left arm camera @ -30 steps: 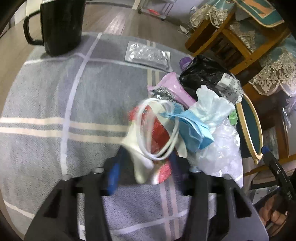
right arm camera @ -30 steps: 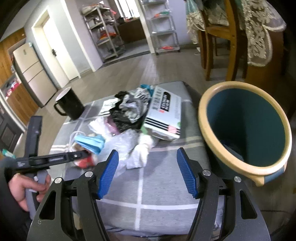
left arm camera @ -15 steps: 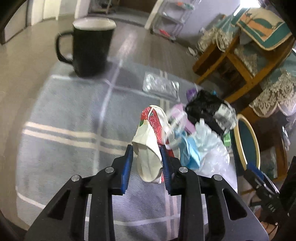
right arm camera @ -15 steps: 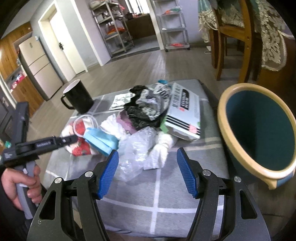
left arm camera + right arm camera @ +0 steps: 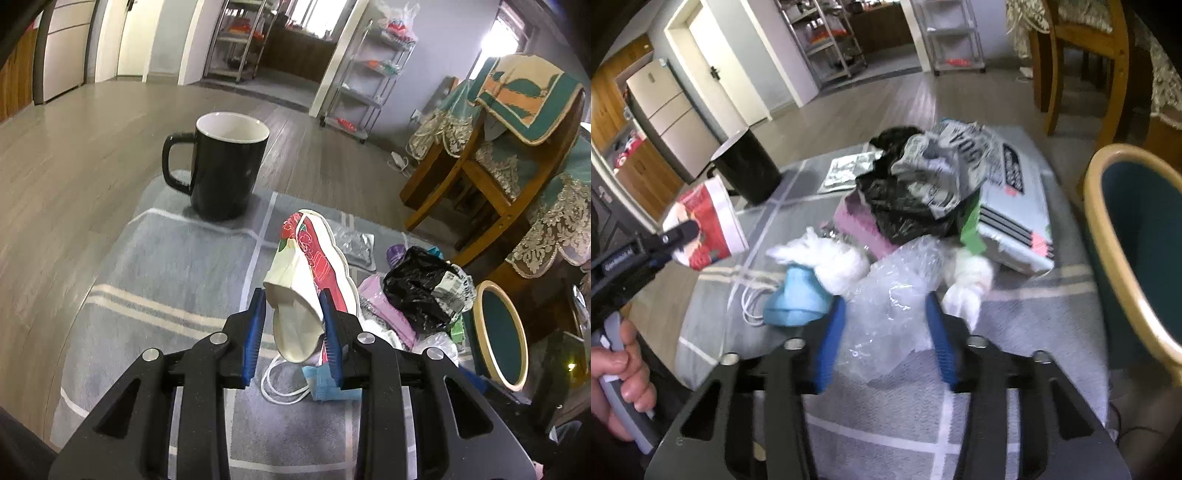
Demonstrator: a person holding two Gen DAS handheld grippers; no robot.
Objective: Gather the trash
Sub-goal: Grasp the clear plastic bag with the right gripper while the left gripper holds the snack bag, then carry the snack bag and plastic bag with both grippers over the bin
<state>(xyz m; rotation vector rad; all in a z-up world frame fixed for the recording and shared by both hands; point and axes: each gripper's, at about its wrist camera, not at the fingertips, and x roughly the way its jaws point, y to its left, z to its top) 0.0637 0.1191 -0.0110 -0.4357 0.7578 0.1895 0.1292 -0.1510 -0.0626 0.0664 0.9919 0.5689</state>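
Note:
My left gripper (image 5: 293, 325) is shut on a squashed red and white paper cup (image 5: 306, 280) and holds it lifted above the table; the cup also shows at the left of the right wrist view (image 5: 705, 225). My right gripper (image 5: 884, 332) is open, with its blue fingers (image 5: 831, 343) on either side of a clear plastic wrap (image 5: 890, 299) on the grey checked cloth (image 5: 1015, 325). Behind it lies the trash pile: a blue face mask (image 5: 796, 295), white tissue (image 5: 831, 258), a black bag (image 5: 905, 206) and a grey box (image 5: 1015, 206). The teal bin (image 5: 1137, 236) stands at the right.
A black mug (image 5: 225, 166) stands at the far left of the cloth. A foil packet (image 5: 354, 243) lies behind the pile. Wooden chairs with lace covers (image 5: 517, 166) stand to the right. Metal shelf racks (image 5: 945, 33) are at the back of the room.
My left gripper closed on the paper cup and lifted it off the table, away from the mask. My right gripper moved forward and its fingers narrowed around the clear plastic wrap.

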